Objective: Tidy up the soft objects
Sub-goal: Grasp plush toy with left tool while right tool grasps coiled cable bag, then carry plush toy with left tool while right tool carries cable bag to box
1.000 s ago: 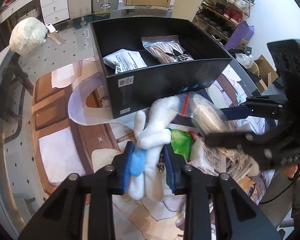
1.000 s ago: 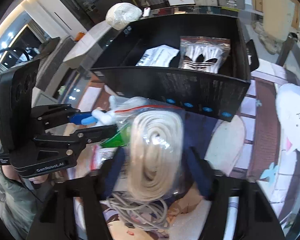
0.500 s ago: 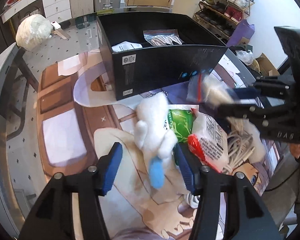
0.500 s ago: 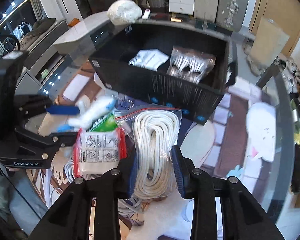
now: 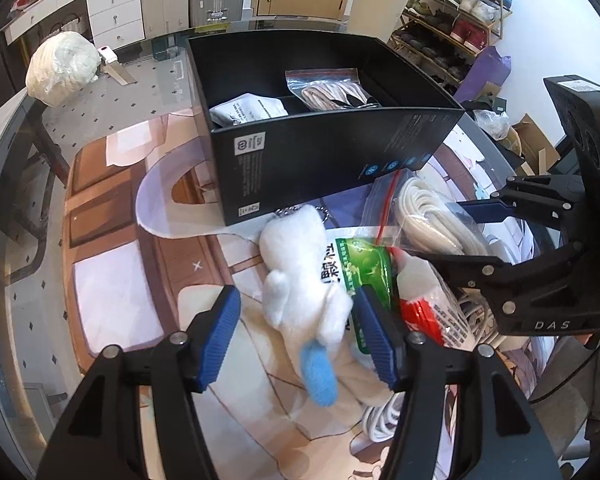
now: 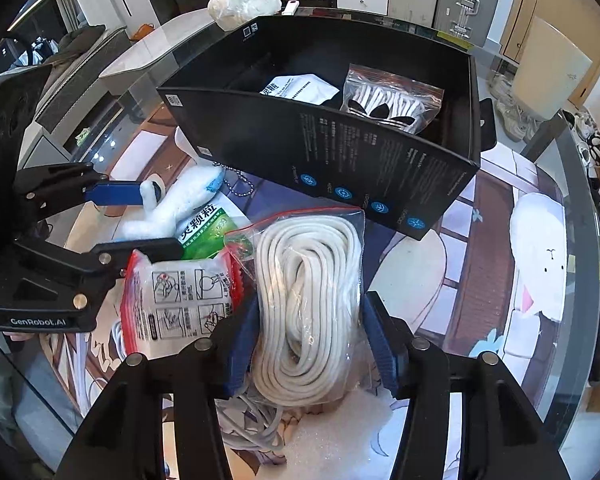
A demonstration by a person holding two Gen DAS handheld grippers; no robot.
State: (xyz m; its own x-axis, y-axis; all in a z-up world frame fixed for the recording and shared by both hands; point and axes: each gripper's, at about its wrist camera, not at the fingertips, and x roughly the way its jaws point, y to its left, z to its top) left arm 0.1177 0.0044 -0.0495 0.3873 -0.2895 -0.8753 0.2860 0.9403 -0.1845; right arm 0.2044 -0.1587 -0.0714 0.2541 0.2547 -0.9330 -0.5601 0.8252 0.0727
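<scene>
Left gripper (image 5: pixel 296 336): jaws opening, the white plush toy (image 5: pixel 300 280) lying loose between them with a gap at the left pad. Right gripper (image 6: pixel 312 344): jaws opening around the bagged cord (image 6: pixel 308 296), its bag brushing both pads. Just beyond both grippers stands the black box (image 5: pixel 320 160), holding a white packet (image 5: pixel 248 110) and bagged socks (image 6: pixel 392 100)

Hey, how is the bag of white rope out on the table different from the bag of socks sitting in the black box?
The rope bag lies outside the black box, between the right tongs; the sock bag sits inside it, touched by neither tongs. The rope bag holds one plain white coil; the sock bag holds white socks with black markings. The rope bag looks longer. Both are clear zip bags with a red seal strip.
</scene>
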